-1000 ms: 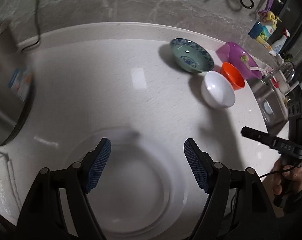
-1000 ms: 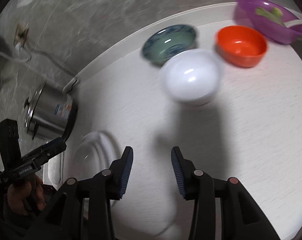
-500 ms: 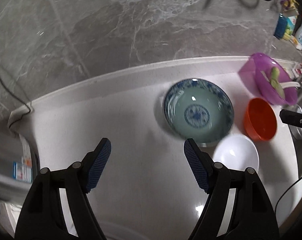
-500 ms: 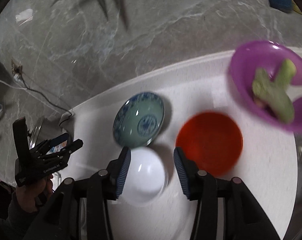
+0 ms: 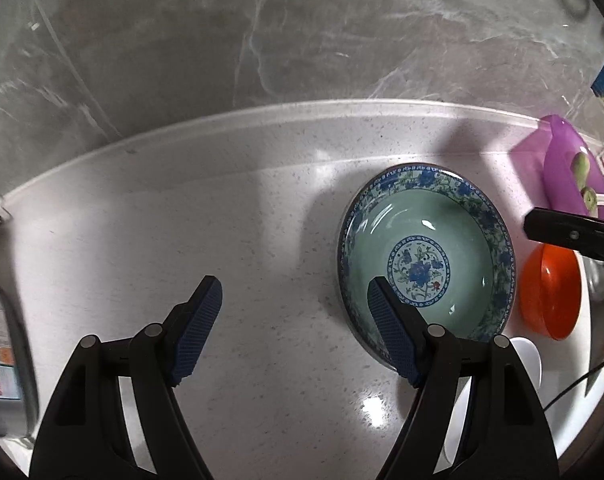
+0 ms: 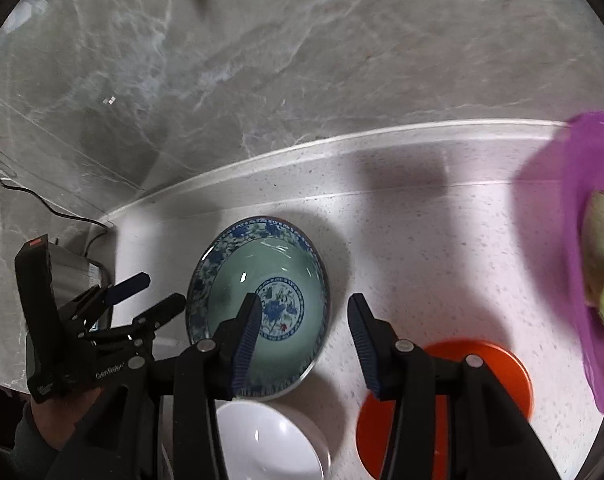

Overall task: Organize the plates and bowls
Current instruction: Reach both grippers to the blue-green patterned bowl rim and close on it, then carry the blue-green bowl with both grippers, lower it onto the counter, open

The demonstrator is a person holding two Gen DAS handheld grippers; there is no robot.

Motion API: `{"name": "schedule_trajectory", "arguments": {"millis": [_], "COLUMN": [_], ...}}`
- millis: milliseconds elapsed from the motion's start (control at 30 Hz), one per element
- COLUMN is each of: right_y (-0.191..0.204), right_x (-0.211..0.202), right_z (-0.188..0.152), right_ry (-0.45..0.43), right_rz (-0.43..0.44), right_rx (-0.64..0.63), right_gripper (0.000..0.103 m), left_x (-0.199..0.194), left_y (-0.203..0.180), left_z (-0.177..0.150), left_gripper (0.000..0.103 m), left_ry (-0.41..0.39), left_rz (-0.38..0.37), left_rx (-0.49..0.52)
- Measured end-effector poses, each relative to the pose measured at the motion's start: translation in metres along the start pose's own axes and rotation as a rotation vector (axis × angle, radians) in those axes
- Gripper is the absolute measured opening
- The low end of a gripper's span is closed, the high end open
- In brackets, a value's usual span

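approach step: both grippers, left (image 5: 294, 332) and right (image 6: 302, 340), hover with fingers apart and empty over the green bowl (image 6: 258, 308) on the counter (image 5: 222, 240), beside white (image 6: 270, 440) and orange (image 6: 502, 364) bowls; next, a jaw likely must straddle its rim.

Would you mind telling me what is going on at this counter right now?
A person holds a two-finger gripper in each hand above a white counter with several bowls. The left gripper and the right gripper are both open and empty, each near the green bowl with the blue floral rim, which sits on the counter. A white bowl and an orange bowl sit in front of it, a purple bowl holding something green to the right. Nothing has been picked up.
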State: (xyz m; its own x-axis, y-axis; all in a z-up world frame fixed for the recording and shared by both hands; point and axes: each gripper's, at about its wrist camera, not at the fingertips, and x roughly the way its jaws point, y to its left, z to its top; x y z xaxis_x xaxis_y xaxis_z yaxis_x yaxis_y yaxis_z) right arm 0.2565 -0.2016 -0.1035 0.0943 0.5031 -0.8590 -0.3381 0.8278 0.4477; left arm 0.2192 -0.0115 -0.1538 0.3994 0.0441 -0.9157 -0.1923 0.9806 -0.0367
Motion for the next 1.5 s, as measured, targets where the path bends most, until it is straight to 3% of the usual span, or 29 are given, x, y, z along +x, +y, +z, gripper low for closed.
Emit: {"name": "schedule_trajectory", "arguments": {"millis": [367, 400, 467, 500, 600, 667, 933, 1133, 1267, 1500], "right_y": [0.003, 0.003, 0.002, 0.003, 0.007, 0.008, 0.010, 0.022, 0.038, 0.042], "right_x": [0.035, 0.039, 0.045, 0.048, 0.057, 0.063, 0.065, 0.023, -0.017, -0.096], "right_z": [0.007, 0.007, 0.008, 0.009, 0.008, 0.006, 0.005, 0.005, -0.008, -0.107], "right_ry": [0.090, 0.103, 0.120, 0.126, 0.154, 0.173, 0.163, 0.099, 0.043, -0.031], "right_rz": [-0.076, -0.085, -0.097, -0.103, -0.119, -0.126, -0.108, -0.084, -0.067, -0.053], "right_rx": [0.001, 0.002, 0.008, 0.007, -0.004, -0.008, 0.020, 0.011, -0.011, -0.002], "right_gripper": [0.049, 0.049, 0.046, 0.045, 0.030, 0.012, 0.011, 0.010, 0.010, 0.010], "left_x": [0.033, 0.037, 0.046, 0.047, 0.051, 0.052, 0.046, 0.002, -0.045, -0.104], "left_y": [-0.002, -0.002, -0.001, -0.003, -0.006, -0.008, -0.009, -0.010, -0.020, -0.067], "left_z": [-0.001, 0.000, 0.001, -0.001, -0.004, -0.006, -0.007, 0.000, -0.019, -0.109], "left_gripper": [0.068, 0.065, 0.045, 0.040, 0.027, 0.018, 0.016, 0.015, 0.015, 0.016], "left_ry": [0.062, 0.066, 0.081, 0.087, 0.090, 0.090, 0.079, 0.035, -0.008, -0.021], "left_rz": [-0.052, -0.055, -0.076, -0.088, -0.121, -0.144, -0.160, -0.185, -0.213, -0.280], "left_rx": [-0.003, -0.005, -0.014, -0.014, -0.007, -0.008, -0.027, -0.022, 0.028, 0.145]}}
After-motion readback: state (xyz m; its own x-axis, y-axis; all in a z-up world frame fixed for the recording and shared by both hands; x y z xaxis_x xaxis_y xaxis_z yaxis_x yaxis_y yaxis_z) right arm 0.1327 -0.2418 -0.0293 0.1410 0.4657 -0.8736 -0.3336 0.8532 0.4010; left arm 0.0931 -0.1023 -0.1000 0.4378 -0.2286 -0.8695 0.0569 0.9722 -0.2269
